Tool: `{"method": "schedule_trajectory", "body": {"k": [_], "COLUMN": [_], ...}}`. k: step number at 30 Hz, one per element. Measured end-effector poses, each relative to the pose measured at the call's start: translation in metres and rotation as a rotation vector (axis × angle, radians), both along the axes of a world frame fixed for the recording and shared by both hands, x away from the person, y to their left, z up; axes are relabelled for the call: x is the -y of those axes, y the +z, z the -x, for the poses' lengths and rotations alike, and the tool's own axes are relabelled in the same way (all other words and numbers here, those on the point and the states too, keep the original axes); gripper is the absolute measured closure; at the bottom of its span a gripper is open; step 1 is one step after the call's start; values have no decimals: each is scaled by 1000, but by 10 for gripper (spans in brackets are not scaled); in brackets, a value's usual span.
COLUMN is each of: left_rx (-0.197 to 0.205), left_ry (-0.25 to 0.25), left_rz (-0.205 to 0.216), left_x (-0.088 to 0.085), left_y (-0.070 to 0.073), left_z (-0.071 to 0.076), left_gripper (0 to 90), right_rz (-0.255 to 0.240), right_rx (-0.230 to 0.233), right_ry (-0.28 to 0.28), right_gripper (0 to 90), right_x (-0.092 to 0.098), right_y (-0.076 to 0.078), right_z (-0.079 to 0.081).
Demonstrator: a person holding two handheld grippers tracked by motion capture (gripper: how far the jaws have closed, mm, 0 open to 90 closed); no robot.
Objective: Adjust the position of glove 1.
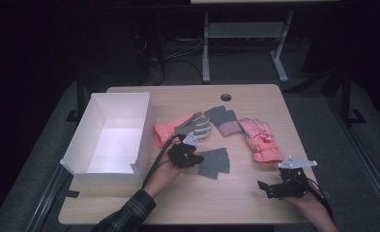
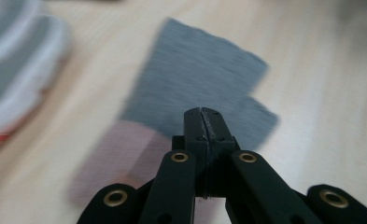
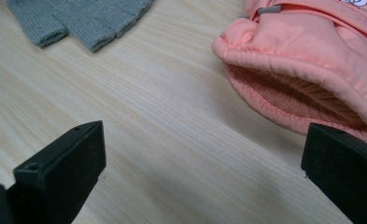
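1. As seen in the high view, the left gripper (image 1: 189,155) sits at the near-left edge of a grey knit glove (image 1: 215,162) lying flat on the wooden table (image 1: 236,203), mid-table, right of the white box (image 1: 111,133). Whether the tips touch the glove cannot be told from here. Beyond it lie a pink glove with a grey-and-white palm (image 1: 185,127), a second grey knit glove (image 1: 223,119) and a pink padded glove (image 1: 261,138).
2. Same view: the right gripper (image 1: 270,187) rests low at the near right of the table, just nearer the person than the pink padded glove's cuff and apart from it; jaws spread.
3. Left gripper view: jaws pressed together, tips meeting in one seam at the left gripper's (image 2: 203,116) end. The grey knit glove (image 2: 197,88) lies just ahead of and under the tips, blurred; its pinkish cuff (image 2: 120,158) shows left of the jaws. No fabric is visibly caught in the seam.
4. Right gripper view: jaws stand wide apart, bare tabletop (image 3: 162,140) between them. The pink padded glove (image 3: 312,60) lies ahead toward the right jaw, cuff opening facing the camera, not between the jaws. The second grey knit glove (image 3: 83,18) lies far ahead left.
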State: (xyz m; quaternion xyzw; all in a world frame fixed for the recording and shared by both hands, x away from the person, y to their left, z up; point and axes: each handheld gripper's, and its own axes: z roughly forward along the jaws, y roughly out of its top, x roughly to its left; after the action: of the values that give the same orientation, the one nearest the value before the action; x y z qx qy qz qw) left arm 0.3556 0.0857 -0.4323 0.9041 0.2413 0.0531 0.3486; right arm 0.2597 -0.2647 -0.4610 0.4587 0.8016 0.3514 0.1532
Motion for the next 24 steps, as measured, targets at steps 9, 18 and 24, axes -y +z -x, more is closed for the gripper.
{"method": "schedule_trajectory", "body": {"k": [9, 18, 24], "left_rx": [15, -12, -34], "left_ry": [122, 137, 109], "left_rz": [-39, -82, -93], "left_x": [-8, -12, -12], "left_y": [-6, -14, -13], "left_z": [-29, -35, -28], "left_gripper": [896, 896, 896], "right_rz": [7, 12, 12], "right_rx": [-3, 0, 1], "right_ry": [5, 7, 5], "right_gripper": [0, 0, 0], "right_x": [-1, -1, 0], "right_y": [0, 0, 0], "right_z": [0, 0, 0]}}
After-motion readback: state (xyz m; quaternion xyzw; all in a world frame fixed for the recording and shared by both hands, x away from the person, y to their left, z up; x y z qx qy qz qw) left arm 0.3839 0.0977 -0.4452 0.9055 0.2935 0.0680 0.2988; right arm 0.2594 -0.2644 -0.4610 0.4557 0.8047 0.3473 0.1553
